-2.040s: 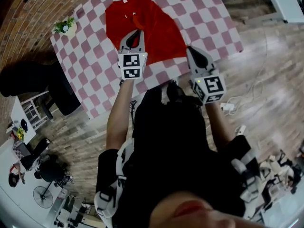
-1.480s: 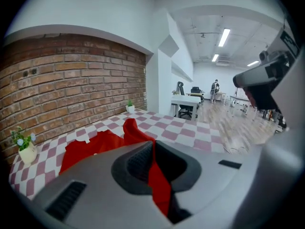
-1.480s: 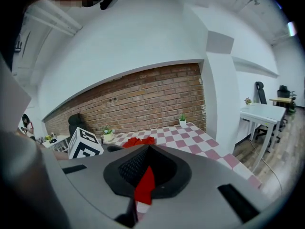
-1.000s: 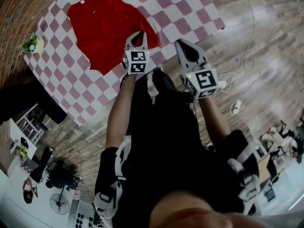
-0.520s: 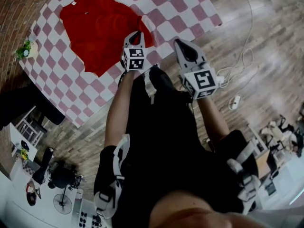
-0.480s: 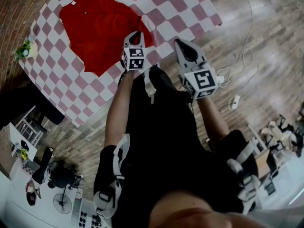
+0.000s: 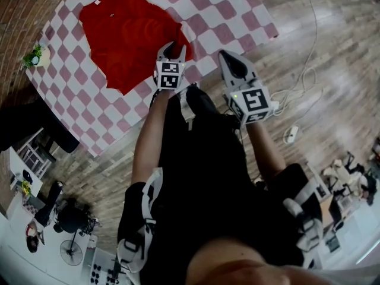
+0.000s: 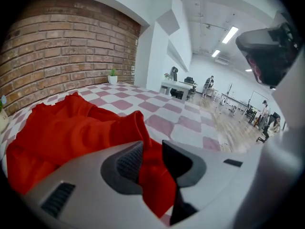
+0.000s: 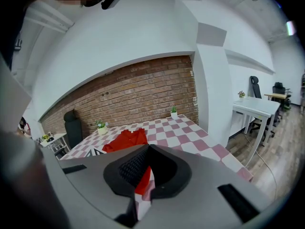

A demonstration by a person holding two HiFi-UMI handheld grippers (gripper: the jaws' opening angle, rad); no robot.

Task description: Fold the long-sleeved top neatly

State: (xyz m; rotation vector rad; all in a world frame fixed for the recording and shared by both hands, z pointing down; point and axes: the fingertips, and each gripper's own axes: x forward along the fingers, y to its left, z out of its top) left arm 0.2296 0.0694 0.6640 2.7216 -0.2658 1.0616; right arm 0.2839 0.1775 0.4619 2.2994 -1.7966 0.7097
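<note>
The red long-sleeved top (image 7: 127,34) lies spread on the pink-and-white checked table (image 7: 225,10). My left gripper (image 7: 172,45) is low at the top's near right edge. Its jaws have just been opening and now stand apart. In the left gripper view a fold of the red top (image 8: 66,132) lies loose between the parted pads of the left gripper (image 8: 152,149). My right gripper (image 7: 227,54) hovers to the right, by the table's near edge, apart from the cloth. In the right gripper view its jaws (image 9: 147,149) are shut with nothing in them, and the top (image 9: 125,140) lies beyond.
A small potted plant (image 7: 37,57) stands at the table's left edge, with a black chair (image 7: 29,123) beside the table. A white cable (image 7: 297,94) and a power strip (image 7: 291,134) lie on the wooden floor to the right. White desks (image 8: 174,87) stand far behind.
The left gripper's jaws have parted; half a second ago they were closed on the red cloth. The gripper has sunk slightly toward the table. The right gripper has stayed where it was.
</note>
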